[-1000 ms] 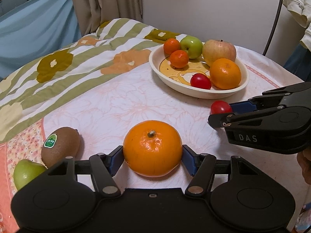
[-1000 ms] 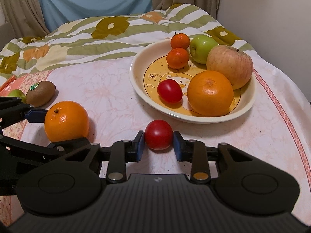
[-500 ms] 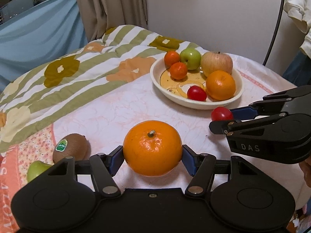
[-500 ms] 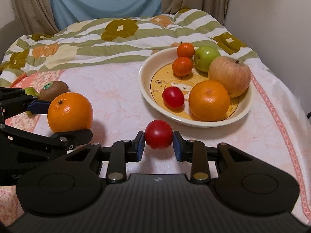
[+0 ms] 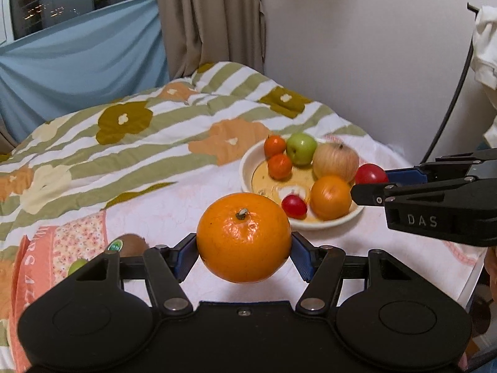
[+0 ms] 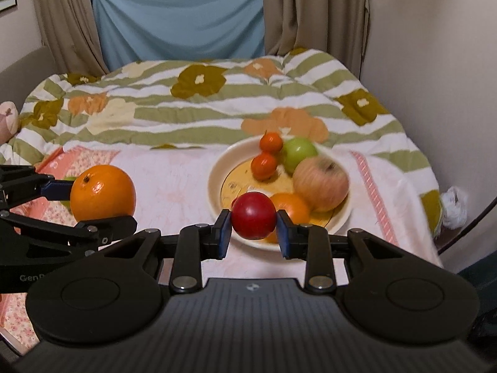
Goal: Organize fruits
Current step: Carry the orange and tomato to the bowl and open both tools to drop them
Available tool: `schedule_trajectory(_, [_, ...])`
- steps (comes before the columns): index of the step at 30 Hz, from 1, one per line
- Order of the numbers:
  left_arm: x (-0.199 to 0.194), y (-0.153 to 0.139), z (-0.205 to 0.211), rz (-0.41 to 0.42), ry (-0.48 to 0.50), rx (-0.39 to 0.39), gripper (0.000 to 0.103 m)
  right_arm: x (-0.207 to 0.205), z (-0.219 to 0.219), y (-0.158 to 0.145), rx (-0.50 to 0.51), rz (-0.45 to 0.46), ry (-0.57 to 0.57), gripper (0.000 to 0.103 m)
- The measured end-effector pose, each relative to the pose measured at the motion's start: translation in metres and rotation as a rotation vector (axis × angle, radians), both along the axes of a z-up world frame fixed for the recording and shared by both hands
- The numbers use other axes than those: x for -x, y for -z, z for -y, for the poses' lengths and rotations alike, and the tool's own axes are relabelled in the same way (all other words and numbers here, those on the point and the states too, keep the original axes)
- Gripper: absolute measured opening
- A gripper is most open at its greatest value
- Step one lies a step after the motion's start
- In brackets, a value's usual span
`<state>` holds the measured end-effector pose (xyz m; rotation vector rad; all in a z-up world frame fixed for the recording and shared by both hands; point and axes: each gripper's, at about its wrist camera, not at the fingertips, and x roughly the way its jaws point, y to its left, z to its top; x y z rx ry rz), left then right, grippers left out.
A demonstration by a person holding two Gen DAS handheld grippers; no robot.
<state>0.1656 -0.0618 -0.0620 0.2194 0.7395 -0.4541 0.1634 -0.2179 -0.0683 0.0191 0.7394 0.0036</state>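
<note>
My left gripper (image 5: 244,248) is shut on a large orange (image 5: 244,237) and holds it in the air, left of the bowl; the orange also shows in the right wrist view (image 6: 102,192). My right gripper (image 6: 254,233) is shut on a small red tomato (image 6: 254,215), held above the bowl's near rim; the tomato also shows in the left wrist view (image 5: 369,174). The cream bowl (image 5: 248,168) holds two small tangerines, a green apple, a pale red apple, an orange and a red tomato.
A kiwi (image 5: 130,244) with a sticker and a green fruit (image 5: 77,266) lie on the cloth at the left, partly hidden by my left gripper. A striped flowered quilt (image 5: 139,143) covers the bed behind. A wall stands to the right.
Both grippers have risen from the cloth with their fruit. The orange and the tomato are now in the air, and the tomato has moved over the bowl's rim.
</note>
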Motion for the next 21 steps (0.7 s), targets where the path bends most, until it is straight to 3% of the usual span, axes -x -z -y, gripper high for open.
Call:
schedule_trajectory(10, [-0.013, -0.019, 0.041, 0.032, -0.060, 0.011, 0.067, -0.023, 0.045, -0.023, 0.001, 0.033, -0.071, 0.046])
schedule_trajectory(21, [-0.049, -0.007, 0.076, 0.016, -0.137, -0.002, 0.067, -0.074, 0.074, -0.016, -0.004, 0.027, -0.197, 0.046])
